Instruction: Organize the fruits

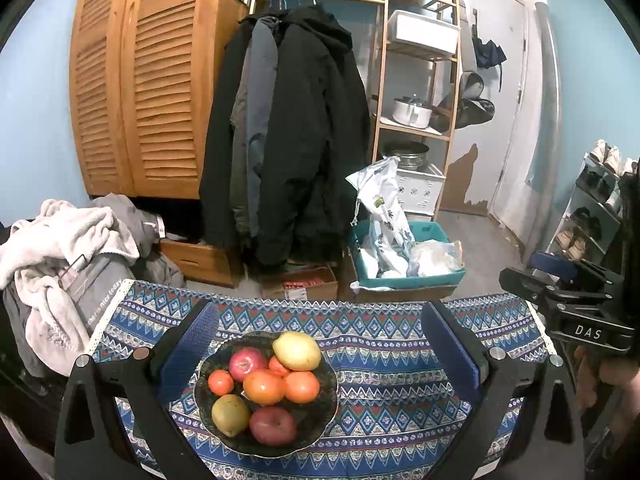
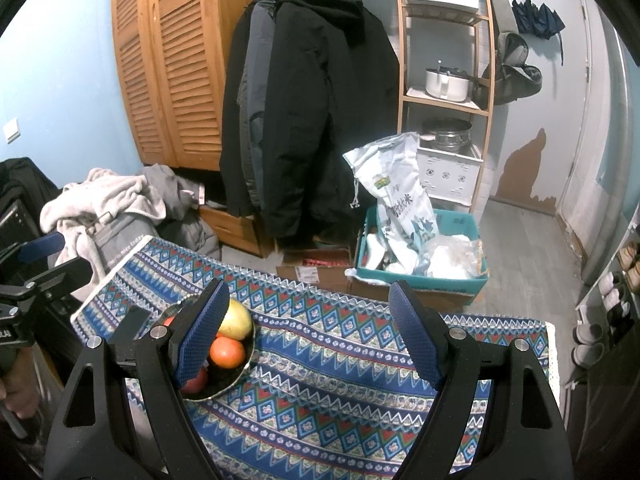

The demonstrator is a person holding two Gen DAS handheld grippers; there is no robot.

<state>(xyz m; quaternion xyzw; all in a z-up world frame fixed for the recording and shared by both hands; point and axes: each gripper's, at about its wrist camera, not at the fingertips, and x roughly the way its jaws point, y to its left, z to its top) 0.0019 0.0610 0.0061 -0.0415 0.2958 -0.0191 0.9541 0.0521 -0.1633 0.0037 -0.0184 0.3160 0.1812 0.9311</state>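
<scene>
All the fruit I can see sits heaped in one dark bowl (image 1: 266, 436) on the patterned tablecloth (image 1: 380, 360); the left gripper (image 1: 320, 352) hovers over it with its jaws spread wide and nothing between them, the bowl lying just ahead and slightly toward its left finger; a yellow pear-like fruit (image 1: 297, 350) is at the far side, a red apple (image 1: 247, 363) beside it, several oranges (image 1: 264, 386) in the middle, a greenish mango-like fruit (image 1: 231, 415) and a second red apple (image 1: 273, 425) nearest the gripper's base. The right gripper (image 2: 312, 332) is also wide open and empty, held over bare cloth; from its view the bowl (image 2: 224, 388) is half hidden behind its left finger pad (image 2: 200, 332), with the yellow fruit (image 2: 236, 318) and one orange (image 2: 227, 352) showing past it.

No fruit lies loose on the cloth within view; so the scene fits either fruit gathered into the bowl as the task wants, or a mixed heap waiting to be sorted out of it; I can't say which. Any pick from here would want a jaw lowered around a top fruit, the yellow one or the middle orange, since they are stacked and touching and a nudge could roll a neighbour.
</scene>
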